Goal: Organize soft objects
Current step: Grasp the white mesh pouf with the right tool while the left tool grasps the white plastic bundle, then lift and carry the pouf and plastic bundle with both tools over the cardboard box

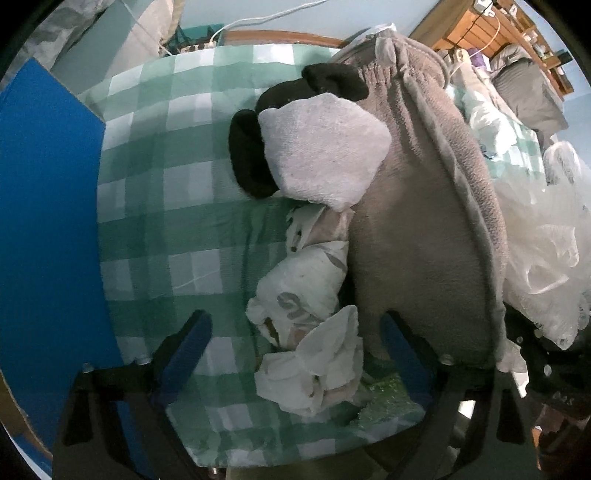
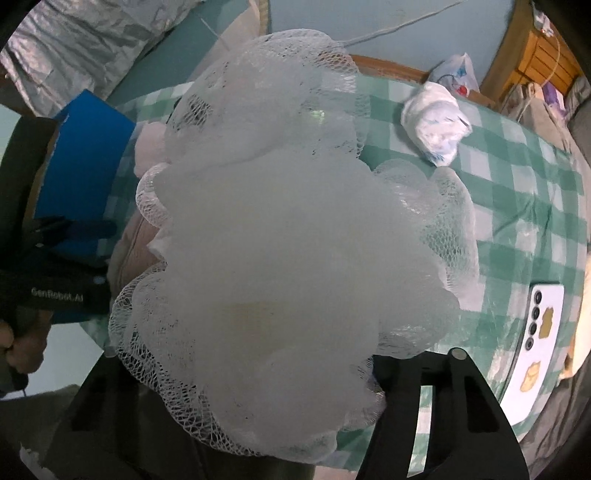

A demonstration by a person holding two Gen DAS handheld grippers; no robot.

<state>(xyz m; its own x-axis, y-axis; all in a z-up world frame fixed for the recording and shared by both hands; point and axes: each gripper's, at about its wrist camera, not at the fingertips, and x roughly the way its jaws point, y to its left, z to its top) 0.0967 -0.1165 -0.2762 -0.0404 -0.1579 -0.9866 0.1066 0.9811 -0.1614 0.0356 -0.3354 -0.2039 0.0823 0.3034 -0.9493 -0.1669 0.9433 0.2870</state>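
Note:
My left gripper [image 1: 295, 343] is open over the green checked cloth [image 1: 177, 177], its blue-padded fingers either side of crumpled white paper wads [image 1: 314, 373]. A grey-brown fleece cushion [image 1: 424, 221] lies just right, with a white-and-black sock bundle [image 1: 317, 147] on it. My right gripper [image 2: 258, 387] is shut on a white mesh bath pouf [image 2: 288, 236] that fills its view and hides the fingertips. The pouf also shows at the right edge of the left wrist view [image 1: 546, 258]. A balled white-blue cloth [image 2: 436, 129] lies far right on the cloth.
A blue box wall [image 1: 48, 221] stands at the left. A white phone [image 2: 532, 347] lies at the right edge of the table. A wooden shelf unit [image 1: 498, 33] and bedding sit behind. The left gripper's body [image 2: 55, 273] shows in the right wrist view.

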